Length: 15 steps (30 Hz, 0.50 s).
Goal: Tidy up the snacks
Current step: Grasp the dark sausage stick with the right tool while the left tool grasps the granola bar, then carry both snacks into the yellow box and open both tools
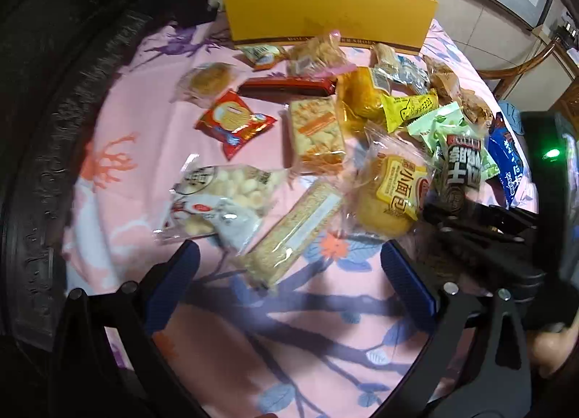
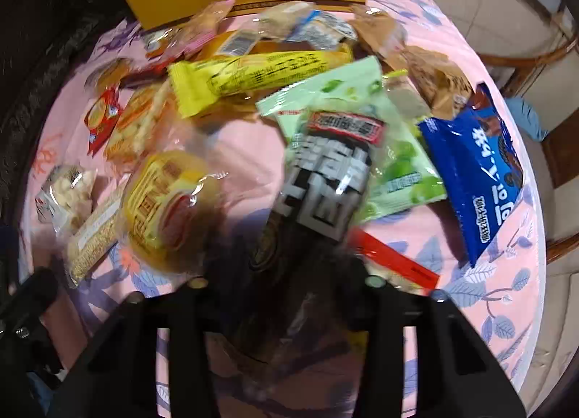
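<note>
A box [image 1: 325, 9] stands at the far edge of the surface [image 1: 137, 121], with the snack packets spread before it. In the left wrist view, a round cake [image 1: 210, 79] lies far left, a biscuit packet [image 1: 235, 123] just before it, and a bag of small puffs [image 1: 220, 197] nearer still; a long bar [image 1: 293, 233] lies right of that bag, beside a bread bun [image 1: 391, 197]. In the right wrist view, a dark packet [image 2: 322, 182] lies over a candy bag [image 2: 398, 172], with a cookie bag [image 2: 477, 172] to their right.

Both wrist cameras look steeply down onto the tabletop [image 1: 119, 150], close over the snacks. The left views from the left side, the right from nearer. Both share the yellow box [image 1: 325, 20] and the dark packet [image 2: 325, 179].
</note>
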Tool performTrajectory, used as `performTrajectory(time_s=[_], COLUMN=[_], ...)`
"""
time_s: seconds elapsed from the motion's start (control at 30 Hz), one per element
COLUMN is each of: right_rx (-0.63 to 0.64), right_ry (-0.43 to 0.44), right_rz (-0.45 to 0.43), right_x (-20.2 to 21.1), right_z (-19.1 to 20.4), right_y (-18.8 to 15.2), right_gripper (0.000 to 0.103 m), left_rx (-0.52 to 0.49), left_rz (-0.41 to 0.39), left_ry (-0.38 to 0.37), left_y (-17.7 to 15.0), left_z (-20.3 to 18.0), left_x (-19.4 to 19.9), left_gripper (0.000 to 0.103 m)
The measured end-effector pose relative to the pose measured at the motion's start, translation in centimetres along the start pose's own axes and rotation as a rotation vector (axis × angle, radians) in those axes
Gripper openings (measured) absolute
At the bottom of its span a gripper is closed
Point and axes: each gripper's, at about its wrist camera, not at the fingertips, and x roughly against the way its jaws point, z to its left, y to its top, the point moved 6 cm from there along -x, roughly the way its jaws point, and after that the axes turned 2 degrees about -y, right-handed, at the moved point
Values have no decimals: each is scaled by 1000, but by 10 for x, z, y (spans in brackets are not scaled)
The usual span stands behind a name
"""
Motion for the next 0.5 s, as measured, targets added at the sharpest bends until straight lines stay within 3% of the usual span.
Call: performTrajectory(time_s=[0.23,0.33,0.43,0.47,0.5], right_rx=[21,8,0,-1,-4], right_ry=[-8,1,10,14,15], right_rz=[69,69,73,75,77], right_x=[13,14,15,16,17], right_z=[-35,-42,-43,-44,-45], right_y=[-24,-29,-29,-31,-33], right_gripper=[31,31,32,33,33], left_rx=[-102,-162,-199,-197,-197], left_rz=[32,60,68,66,57], left_ry=[-109,-94,-83,-87,-77], left_y=[6,4,1,0,-2], left_z=[-24,-19,-11,-8,-3], left_x=[-34,-61,-61,-59,-56], left_gripper=[101,101,100,95,79])
